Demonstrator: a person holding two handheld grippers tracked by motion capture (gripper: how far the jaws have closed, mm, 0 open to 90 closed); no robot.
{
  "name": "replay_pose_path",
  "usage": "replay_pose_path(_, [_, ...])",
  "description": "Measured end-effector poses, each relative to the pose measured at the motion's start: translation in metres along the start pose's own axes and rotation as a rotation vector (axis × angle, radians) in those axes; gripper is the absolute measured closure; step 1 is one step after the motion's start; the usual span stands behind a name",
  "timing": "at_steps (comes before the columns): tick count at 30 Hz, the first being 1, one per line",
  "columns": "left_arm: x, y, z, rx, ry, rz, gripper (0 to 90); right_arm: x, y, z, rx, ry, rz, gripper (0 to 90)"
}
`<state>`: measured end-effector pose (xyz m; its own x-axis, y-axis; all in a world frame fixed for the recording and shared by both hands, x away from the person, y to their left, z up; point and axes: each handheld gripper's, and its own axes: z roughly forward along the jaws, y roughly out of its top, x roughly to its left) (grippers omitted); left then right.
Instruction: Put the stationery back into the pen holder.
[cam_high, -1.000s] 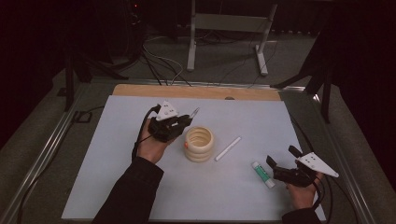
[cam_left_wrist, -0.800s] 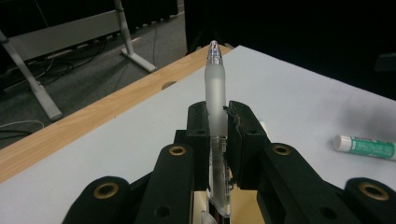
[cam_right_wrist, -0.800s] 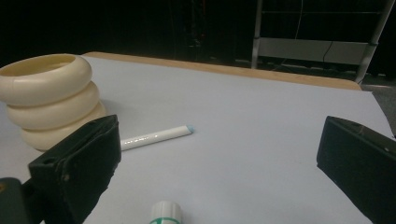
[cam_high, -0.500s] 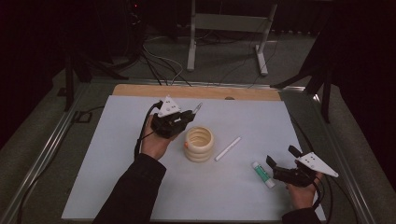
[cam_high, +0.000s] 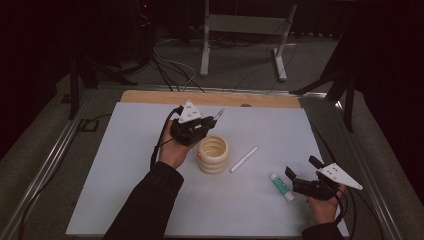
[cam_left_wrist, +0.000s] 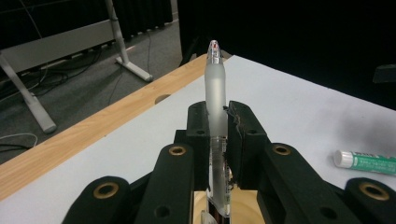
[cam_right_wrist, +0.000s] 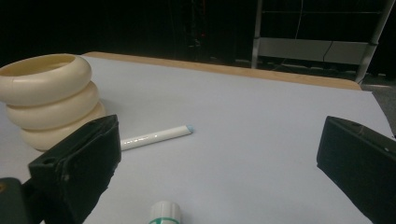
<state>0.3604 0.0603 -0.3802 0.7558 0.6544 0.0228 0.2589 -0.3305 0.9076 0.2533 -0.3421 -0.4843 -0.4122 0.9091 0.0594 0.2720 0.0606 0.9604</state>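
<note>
Pen (cam_left_wrist: 215, 100) clamped in left gripper (cam_left_wrist: 217, 119); right gripper (cam_right_wrist: 219, 154) wide open.

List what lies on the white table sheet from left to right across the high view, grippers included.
Left gripper holding a clear pen → cream ringed holder → white marker → green-and-white glue stick → right gripper, jaws wide apart.

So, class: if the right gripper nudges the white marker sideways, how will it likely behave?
The white marker looks round and lies flat on the smooth sheet, so it would probably roll. It looks slim and stiff, so likely light and unbending. The open right gripper hovers near it.
</note>
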Motion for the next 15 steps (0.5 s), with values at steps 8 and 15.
replay_pose_path(8, [-0.002, 0.002, 0.008, -0.002, -0.009, -0.001, 80.4, 0.000, 0.000, 0.000, -0.002, 0.000, 0.002, 0.2])
replay_pose_path(15, [-0.005, 0.004, 0.015, -0.009, -0.020, -0.009, 80.3, 0.000, 0.000, 0.000, -0.002, 0.000, 0.002, 0.2])
